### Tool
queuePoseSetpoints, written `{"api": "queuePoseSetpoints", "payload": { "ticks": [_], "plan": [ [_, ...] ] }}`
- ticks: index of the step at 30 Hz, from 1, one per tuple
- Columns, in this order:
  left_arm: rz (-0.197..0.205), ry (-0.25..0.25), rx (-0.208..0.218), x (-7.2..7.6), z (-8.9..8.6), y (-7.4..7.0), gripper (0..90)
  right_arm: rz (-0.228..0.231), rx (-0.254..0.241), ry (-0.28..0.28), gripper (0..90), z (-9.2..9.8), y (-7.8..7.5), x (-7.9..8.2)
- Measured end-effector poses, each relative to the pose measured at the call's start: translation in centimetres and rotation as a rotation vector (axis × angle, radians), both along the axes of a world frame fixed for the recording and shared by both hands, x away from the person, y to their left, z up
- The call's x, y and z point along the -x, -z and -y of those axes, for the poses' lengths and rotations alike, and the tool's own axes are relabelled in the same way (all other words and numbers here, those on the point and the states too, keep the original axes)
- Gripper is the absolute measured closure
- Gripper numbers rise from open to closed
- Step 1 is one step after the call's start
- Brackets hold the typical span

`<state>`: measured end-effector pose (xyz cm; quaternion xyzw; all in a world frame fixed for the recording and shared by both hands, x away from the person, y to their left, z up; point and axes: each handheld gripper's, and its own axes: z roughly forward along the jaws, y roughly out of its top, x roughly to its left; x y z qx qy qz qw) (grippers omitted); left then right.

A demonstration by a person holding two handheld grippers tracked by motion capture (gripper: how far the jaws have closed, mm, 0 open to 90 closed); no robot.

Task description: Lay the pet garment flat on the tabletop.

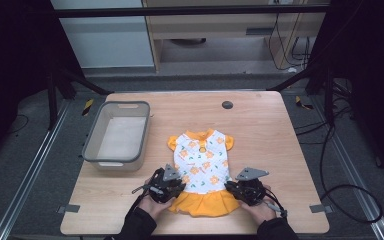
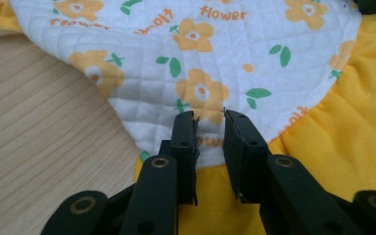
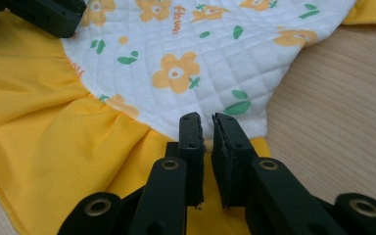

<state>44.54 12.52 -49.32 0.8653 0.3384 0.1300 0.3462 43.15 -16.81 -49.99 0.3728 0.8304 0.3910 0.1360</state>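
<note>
Small white quilted dress with orange flowers and a yellow skirt (image 1: 203, 170) lies flat on my light wooden tabletop (image 1: 275, 135), collar pointing away, near the front edge. My left tongs (image 2: 209, 117) sit at the dress's left waist seam, jaws narrow, a pinch of white fabric between the tips. My right tongs (image 3: 205, 120) are at the right waist seam, jaws nearly closed, pinching the fabric edge where white meets yellow. In the high view both hands flank the skirt. Grey plastic bin (image 1: 94, 145) stands left of the dress, apart from it.
</note>
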Motion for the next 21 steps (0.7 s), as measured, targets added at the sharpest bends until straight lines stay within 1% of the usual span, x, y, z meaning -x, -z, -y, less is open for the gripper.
{"api": "queuePoseSetpoints", "payload": {
  "ticks": [2,3,4,5,8,9,13,14,16,19,21],
  "plan": [
    [-0.002,0.001,0.003,0.0,-0.1,0.0,71.7,-0.007,-0.006,0.002,81.3,0.0,-0.1,0.0],
    [-0.002,-0.001,0.005,-0.1,-0.2,-0.1,68.1,-0.01,-0.013,0.001,80.3,0.1,-0.1,0.0],
    [-0.007,-0.002,0.017,-0.1,-0.3,-0.3,64.1,-0.01,-0.023,-0.002,79.3,0.2,-0.2,0.0],
    [-0.004,-0.006,0.021,-0.1,-0.5,-0.5,61.8,-0.004,-0.032,-0.001,78.3,0.3,-0.4,0.1],
    [0.027,-0.026,0.03,0.0,-1.3,-1.3,55.3,0.027,-0.059,0.014,75.4,0.8,-1.0,0.3],
    [0.037,-0.033,0.046,0.1,-1.6,-1.6,54.4,0.038,-0.067,0.018,74.4,1.0,-1.2,0.4],
    [0.074,-0.065,0.084,0.5,-3.2,-2.7,48.0,0.076,-0.092,0.052,68.8,2.0,-1.9,0.7],
    [0.082,-0.075,0.092,0.6,-3.6,-2.9,46.2,0.085,-0.094,0.064,67.4,2.3,-2.0,0.7],
    [0.1,-0.096,0.093,0.9,-4.5,-3.1,42.2,0.098,-0.099,0.087,64.8,2.9,-2.2,0.6],
    [0.109,-0.114,0.102,1.3,-6.0,-3.2,36.3,0.119,-0.07,0.128,62.0,3.9,-2.3,0.4],
    [0.11,-0.129,0.108,1.6,-6.9,-3.1,33.1,0.117,-0.07,0.148,59.7,4.5,-2.3,0.4]
  ]
}}
